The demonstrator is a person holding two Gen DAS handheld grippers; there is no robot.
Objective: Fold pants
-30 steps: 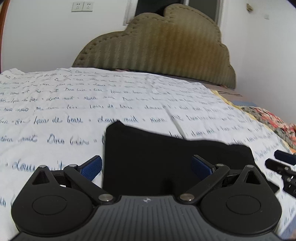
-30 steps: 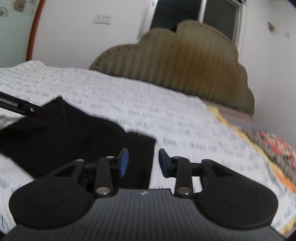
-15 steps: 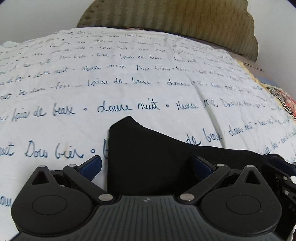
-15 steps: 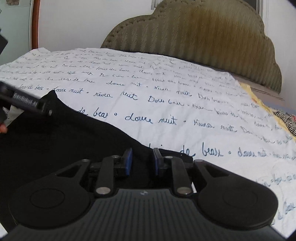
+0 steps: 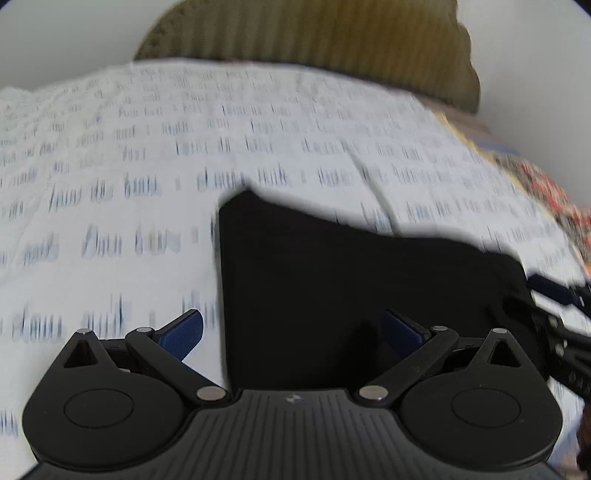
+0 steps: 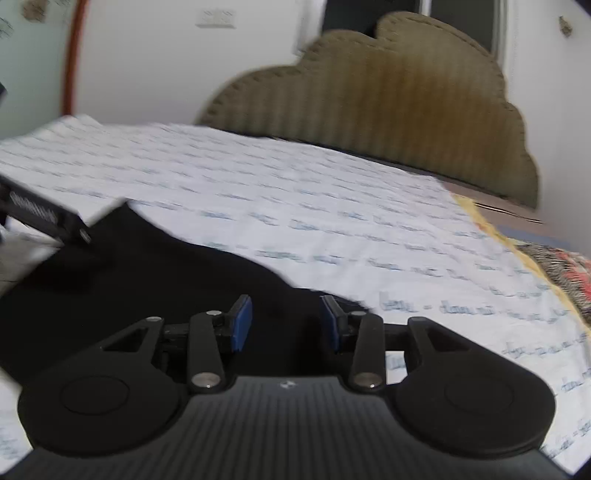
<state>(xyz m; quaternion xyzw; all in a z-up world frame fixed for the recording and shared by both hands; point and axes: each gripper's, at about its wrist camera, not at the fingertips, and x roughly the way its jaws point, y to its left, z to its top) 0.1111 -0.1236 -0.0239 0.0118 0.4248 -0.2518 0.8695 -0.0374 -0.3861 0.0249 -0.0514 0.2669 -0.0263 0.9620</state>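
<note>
— Pants [image 5: 354, 291], black and already folded into a compact block, lie right in front of my left gripper [image 5: 291, 330]. Its jaws are spread wide, holding nothing, straddling the pants' left edge.

— And your right gripper [image 6: 286, 325]?

— Released too, jaws parted over the pants' right end, apart from the cloth. I judge both hover to check or press the fold.

— Beyond the pants?

— White bedsheet [image 5: 147, 147] with blue handwriting, then the scalloped olive headboard [image 6: 388, 103], then the pale wall with a socket [image 6: 216, 18].
</note>
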